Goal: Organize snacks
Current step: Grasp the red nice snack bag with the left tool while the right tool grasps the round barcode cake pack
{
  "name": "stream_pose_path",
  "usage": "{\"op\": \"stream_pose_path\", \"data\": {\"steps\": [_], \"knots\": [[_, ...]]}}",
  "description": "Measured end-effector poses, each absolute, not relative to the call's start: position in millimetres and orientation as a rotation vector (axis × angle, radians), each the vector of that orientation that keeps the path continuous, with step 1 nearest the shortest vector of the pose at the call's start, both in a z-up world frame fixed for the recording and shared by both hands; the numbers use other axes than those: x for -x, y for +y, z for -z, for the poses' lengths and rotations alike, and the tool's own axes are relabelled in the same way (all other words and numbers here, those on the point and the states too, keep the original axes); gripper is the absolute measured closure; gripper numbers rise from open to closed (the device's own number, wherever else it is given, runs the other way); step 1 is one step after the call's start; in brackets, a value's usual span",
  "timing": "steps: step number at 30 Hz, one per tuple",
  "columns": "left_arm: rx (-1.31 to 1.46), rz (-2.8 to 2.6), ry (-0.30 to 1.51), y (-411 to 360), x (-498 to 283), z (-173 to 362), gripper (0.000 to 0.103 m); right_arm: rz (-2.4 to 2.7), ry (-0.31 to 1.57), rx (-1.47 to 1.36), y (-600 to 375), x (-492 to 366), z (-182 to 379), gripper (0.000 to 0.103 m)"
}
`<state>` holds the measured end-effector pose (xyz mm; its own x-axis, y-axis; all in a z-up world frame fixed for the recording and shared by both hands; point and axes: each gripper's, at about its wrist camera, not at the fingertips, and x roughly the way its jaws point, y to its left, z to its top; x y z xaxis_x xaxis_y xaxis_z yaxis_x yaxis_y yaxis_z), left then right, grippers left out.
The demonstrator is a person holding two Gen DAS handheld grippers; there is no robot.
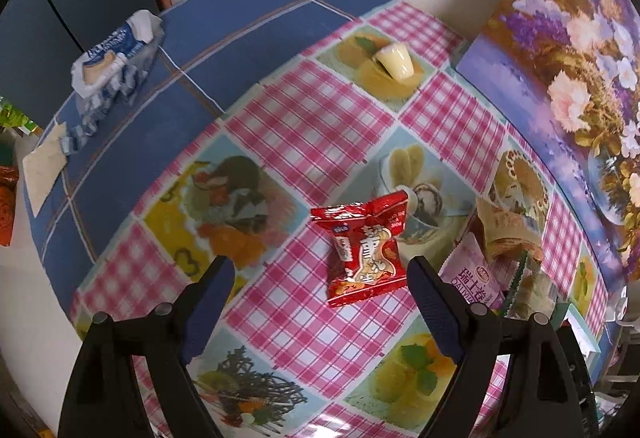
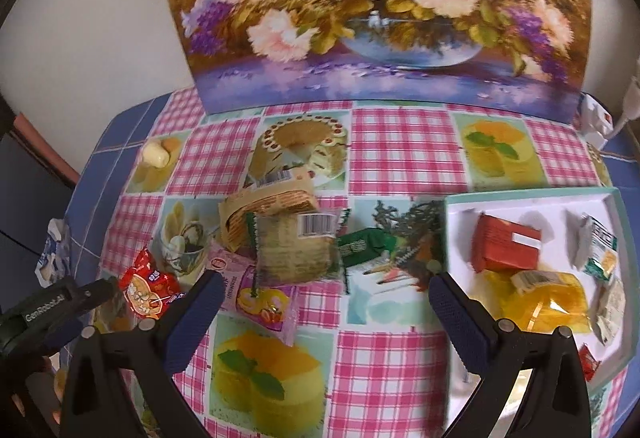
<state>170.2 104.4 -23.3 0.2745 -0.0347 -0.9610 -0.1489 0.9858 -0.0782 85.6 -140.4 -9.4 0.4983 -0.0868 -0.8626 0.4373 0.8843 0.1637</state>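
- At centre frame of the left wrist view, the red snack packet lies flat on the bench, on a pink-checked square of the cloth.
- The left gripper points steeply down over it; its jaws stand wide open and hold nothing.
- The packet sits between the two jaw tips but offset toward the right-hand one, its lower right edge just beside that tip and well apart from the other.
- Handling, as a judgement: a light, soft, crinkly foil pillow pack with a slippery film. Grip across the puffed middle, not the thin crimped ends.
- In the right wrist view, the right gripper also has open, empty jaws, over bare cloth.
- The white tray at right frame already holds several snacks; more lie piled at centre.
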Motion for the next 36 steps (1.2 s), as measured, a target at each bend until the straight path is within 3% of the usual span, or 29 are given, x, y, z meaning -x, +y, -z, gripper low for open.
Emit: {"op": "stream_pose_path", "data": {"steps": [23, 31, 35, 36], "knots": [[0.105, -0.076, 1.35, 79.8, -191.5, 68.0, 0.015, 0.314, 0.997, -0.205, -117.4, -121.2, 44.3, 0.002], [0.089, -0.087, 1.355, 70.0, -194.5, 79.6, 0.016, 0.346, 1.001, -0.161, -115.7, -123.7, 53.8, 0.016], [0.089, -0.087, 1.355, 67.8, -194.3, 86.2, 0.028, 0.342, 0.996, -0.142, -113.3, -123.8, 54.1, 0.028], [0.086, -0.085, 1.353, 66.7, -194.1, 86.7, 0.031, 0.334, 0.996, -0.141, -112.4, -124.1, 54.2, 0.036]]}}
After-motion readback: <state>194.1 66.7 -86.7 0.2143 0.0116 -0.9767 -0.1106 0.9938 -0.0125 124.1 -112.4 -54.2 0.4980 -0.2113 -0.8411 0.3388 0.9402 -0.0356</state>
